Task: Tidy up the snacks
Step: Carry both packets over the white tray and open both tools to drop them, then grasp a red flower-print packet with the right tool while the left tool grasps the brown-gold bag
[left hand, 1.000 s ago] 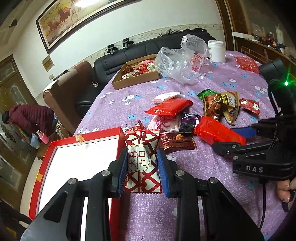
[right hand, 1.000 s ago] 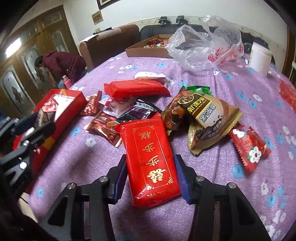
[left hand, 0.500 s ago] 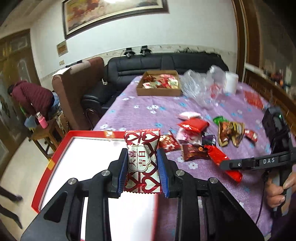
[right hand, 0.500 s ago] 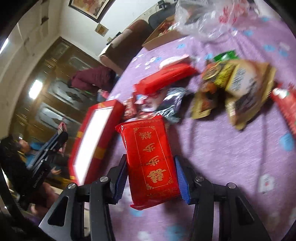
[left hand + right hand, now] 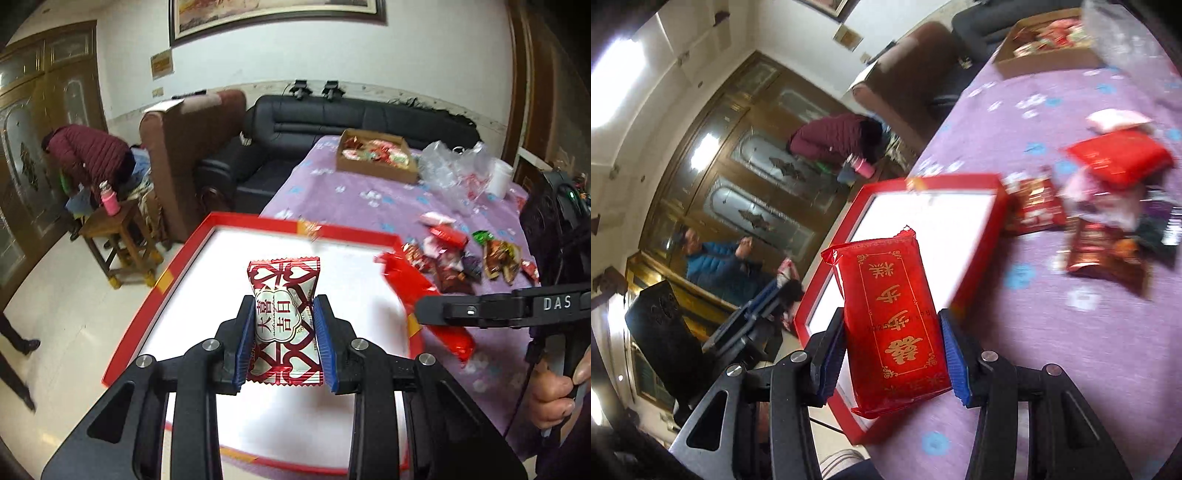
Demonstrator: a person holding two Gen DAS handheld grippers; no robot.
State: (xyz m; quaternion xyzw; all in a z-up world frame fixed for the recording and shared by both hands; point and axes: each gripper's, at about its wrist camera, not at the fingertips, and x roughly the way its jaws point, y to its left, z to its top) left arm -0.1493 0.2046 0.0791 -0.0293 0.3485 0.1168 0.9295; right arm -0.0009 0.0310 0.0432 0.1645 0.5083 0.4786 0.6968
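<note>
The red tray (image 5: 192,258) is empty; above it the left gripper (image 5: 284,332) clamps a heart-patterned packet (image 5: 282,321), the right gripper (image 5: 894,354) a red packet (image 5: 894,317); beyond the tray a cardboard box (image 5: 373,170) holds snacks

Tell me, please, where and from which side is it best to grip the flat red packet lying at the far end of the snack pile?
Judging by its flat, long shape, grip the red packet across its narrow width at the middle, coming from above.

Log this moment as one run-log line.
phase: carry to box | left gripper: shut on heart-print packet over red box | right gripper: shut on red packet beside it
</note>
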